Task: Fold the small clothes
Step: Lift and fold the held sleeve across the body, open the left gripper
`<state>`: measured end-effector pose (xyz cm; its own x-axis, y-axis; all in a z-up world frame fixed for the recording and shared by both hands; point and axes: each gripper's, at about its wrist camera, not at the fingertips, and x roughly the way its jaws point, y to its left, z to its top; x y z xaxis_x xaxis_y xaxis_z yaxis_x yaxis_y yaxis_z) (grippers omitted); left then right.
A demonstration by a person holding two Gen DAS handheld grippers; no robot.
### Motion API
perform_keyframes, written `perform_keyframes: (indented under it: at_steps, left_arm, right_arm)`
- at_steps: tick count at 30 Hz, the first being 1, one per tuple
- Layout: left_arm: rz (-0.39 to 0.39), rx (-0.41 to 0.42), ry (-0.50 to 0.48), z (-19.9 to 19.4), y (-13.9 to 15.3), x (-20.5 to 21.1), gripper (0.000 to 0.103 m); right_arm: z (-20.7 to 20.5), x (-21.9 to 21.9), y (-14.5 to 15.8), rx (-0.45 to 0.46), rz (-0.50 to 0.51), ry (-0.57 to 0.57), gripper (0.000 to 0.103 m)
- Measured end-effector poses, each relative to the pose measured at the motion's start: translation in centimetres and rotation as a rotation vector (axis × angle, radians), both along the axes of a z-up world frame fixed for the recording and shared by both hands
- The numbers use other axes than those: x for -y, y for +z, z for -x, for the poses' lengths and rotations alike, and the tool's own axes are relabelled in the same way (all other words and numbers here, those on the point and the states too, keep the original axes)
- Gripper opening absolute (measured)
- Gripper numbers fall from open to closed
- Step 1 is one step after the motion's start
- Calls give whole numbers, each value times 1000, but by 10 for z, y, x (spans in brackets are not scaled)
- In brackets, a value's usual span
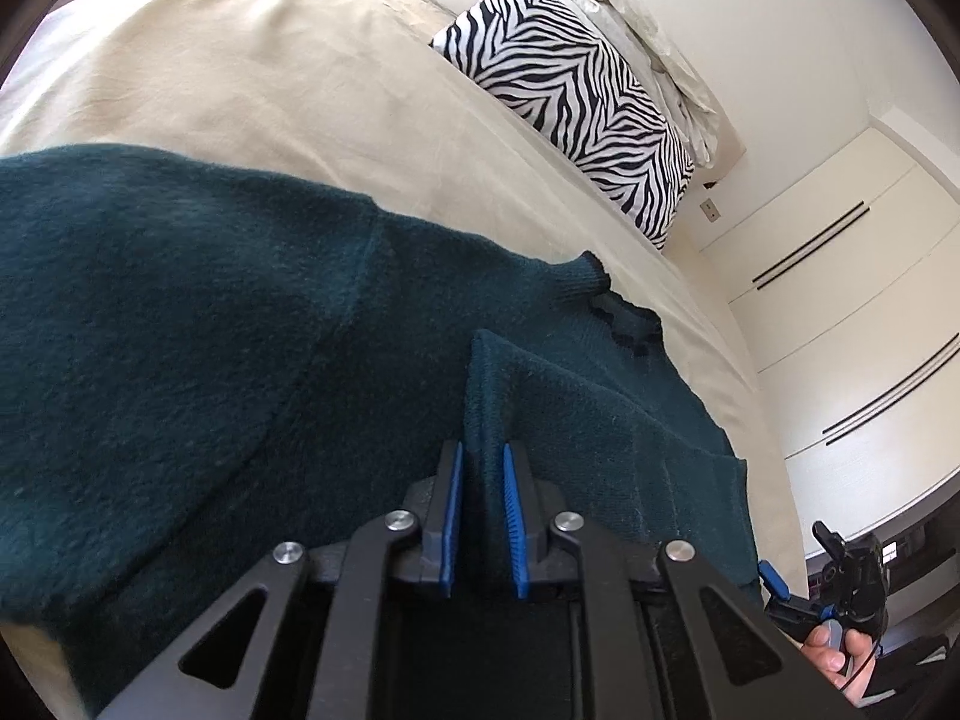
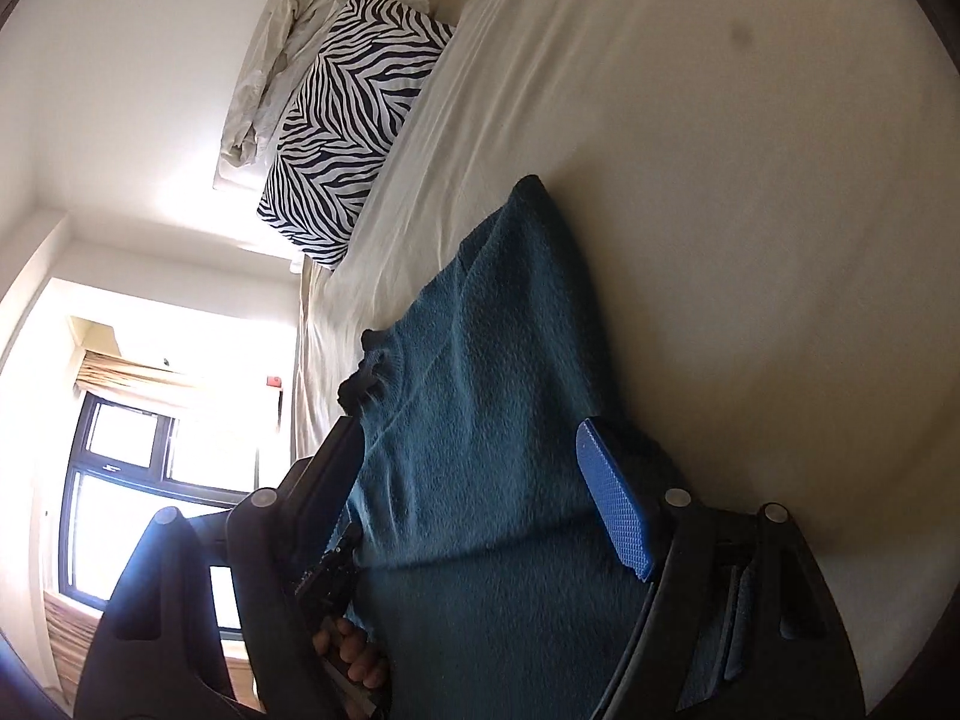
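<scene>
- A dark teal knit sweater was found lying on the bed, spread over the cream sheet, its ribbed collar turned toward the pillow end.
- The left gripper was seen narrowed onto a raised ridge of the sweater's fabric, the cloth standing up between the blue pads; the fold was judged pinched rather than merely touched.
- The right gripper was recorded with jaws wide, the sweater lying between the fingers; only one blue pad was plainly shown, and no clamping of cloth was seen.
- Progress was judged early to middle: one flap appeared lifted and partly drawn over the body, but no tidy rectangle had been formed, and much of the garment to the left lay unfolded. Laying the flap down, the remaining side and a final fold were judged outstanding.
- Only the left wrist view showed the pinched ridge, the broad unfolded expanse of knit, white cupboard doors, and the right gripper with its hand at the sweater's lower edge.
- Only the right wrist view showed a bright window, a faint dark spot on the sheet, and fingers of a hand beside the sweater.
- The zebra-print pillow was recorded in both views, well apart from the sweater.
</scene>
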<state>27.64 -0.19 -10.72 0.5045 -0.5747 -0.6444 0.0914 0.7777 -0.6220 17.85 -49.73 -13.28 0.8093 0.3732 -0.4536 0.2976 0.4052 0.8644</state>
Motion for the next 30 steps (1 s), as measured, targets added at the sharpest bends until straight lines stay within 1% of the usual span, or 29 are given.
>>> perform_keyframes:
  at_steps: [1,2,3,4,5,6,9,13,16,19,20,21,22,24,26,27,28,30]
  left_arm:
    - [21,14,29,11,9,-11,33]
    - [44,35,52,21,18,-22,48]
    - [71,61,83,33,26,-36,59]
    - [104,92,131,51,35,-58,64]
    - [130,105,172,64,39,-76,72]
    - [155,110,218,77,42,-96,74]
    - [220,84,369,115,34,-167,74]
    - [367,-4,642,162,4,-265,74]
    - [431,-26,778,177,-9,-313,73]
    - [491,-29,843,172,-17,-339,73]
    - [507,-32,857,165,-21,-345,71]
    - [527,-42,883,160,-26,-352,62]
    - [543,-53,903,155,-30,-356,56]
    - [559,-72,916,142,-34,-367,23]
    - [525,-89,900,131,-31,-366,8]
    - [499,-80,885,128,-26,-364,8]
    - [458,-53,860,123,-15,-356,8]
    - [347,6,766,113,16,-322,8]
  right_arm:
    - [11,-5,7,26,4,-4,74]
    - [23,-12,14,45,7,2,74]
    - [29,-21,19,47,12,18,74]
    - [36,-31,23,47,22,38,74]
    - [41,-43,26,49,34,59,74]
    - [46,-55,29,50,43,84,74]
    - [54,-95,32,58,45,152,74]
    - [55,-151,30,57,25,234,74]
    - [52,-187,25,43,14,272,74]
    - [54,-217,23,25,19,304,74]
    - [56,-225,25,26,22,311,74]
    - [58,-231,27,26,27,317,74]
    - [59,-236,30,27,38,320,74]
    - [65,-241,37,37,63,322,74]
    - [71,-240,43,41,83,324,74]
    - [74,-240,45,41,95,322,74]
    - [74,-236,46,41,103,318,74]
    - [79,-232,46,42,108,307,74]
